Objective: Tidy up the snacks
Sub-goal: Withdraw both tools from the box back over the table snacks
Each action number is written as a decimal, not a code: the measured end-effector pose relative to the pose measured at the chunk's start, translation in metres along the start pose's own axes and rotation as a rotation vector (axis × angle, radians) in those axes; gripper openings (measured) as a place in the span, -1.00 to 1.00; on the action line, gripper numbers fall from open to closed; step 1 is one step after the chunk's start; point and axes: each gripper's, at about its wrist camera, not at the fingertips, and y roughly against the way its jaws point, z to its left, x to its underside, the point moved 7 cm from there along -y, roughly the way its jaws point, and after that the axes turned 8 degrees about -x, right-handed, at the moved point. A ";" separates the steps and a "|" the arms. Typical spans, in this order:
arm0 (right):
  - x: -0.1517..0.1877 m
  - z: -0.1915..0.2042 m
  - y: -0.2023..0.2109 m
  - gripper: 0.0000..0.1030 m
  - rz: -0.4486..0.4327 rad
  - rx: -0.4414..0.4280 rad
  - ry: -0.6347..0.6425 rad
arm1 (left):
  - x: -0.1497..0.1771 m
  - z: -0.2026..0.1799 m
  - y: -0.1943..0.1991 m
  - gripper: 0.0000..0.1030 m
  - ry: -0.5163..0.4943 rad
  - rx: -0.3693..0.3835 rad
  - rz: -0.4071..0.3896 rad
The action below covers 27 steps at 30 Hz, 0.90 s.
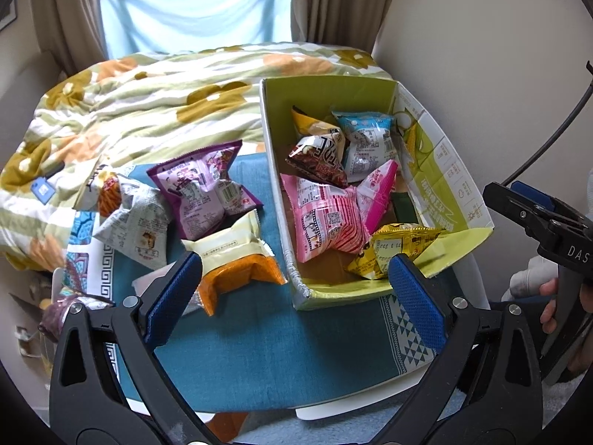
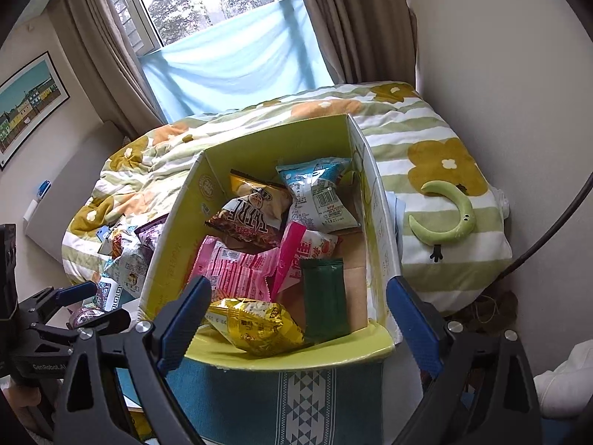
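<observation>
A green cardboard box (image 1: 276, 170) (image 2: 174, 230) sits on a teal cloth and holds several snack packs: pink (image 1: 322, 215), blue (image 1: 367, 141), brown (image 1: 318, 159), gold (image 1: 393, 252) (image 2: 255, 324) and a dark green one (image 2: 326, 296). Left of the box lie an orange-and-cream pack (image 1: 237, 263), a purple pack (image 1: 204, 189) and a white pack (image 1: 137, 222). My left gripper (image 1: 296, 278) is open and empty, above the box's near left corner. My right gripper (image 2: 300, 304) is open and empty over the box's near end, above the gold pack; it also shows in the left wrist view (image 1: 537, 215).
The teal cloth (image 1: 278, 352) covers a small white table. Behind is a bed with a floral quilt (image 1: 148, 104). A green crescent plush (image 2: 448, 215) lies on the pillow at the right. A wall is close on the right, and a cable (image 1: 556, 126) hangs there.
</observation>
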 end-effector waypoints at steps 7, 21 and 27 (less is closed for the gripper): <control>-0.009 0.035 0.025 0.83 -0.048 -0.006 0.094 | 0.015 0.032 0.042 0.94 0.063 -0.077 -0.063; -0.001 0.139 0.016 0.83 -0.070 -0.154 0.264 | 0.058 0.154 0.082 0.95 0.218 -0.242 -0.087; 0.012 0.177 -0.008 0.83 -0.013 -0.147 0.265 | 0.074 0.207 0.078 0.95 0.199 -0.261 -0.048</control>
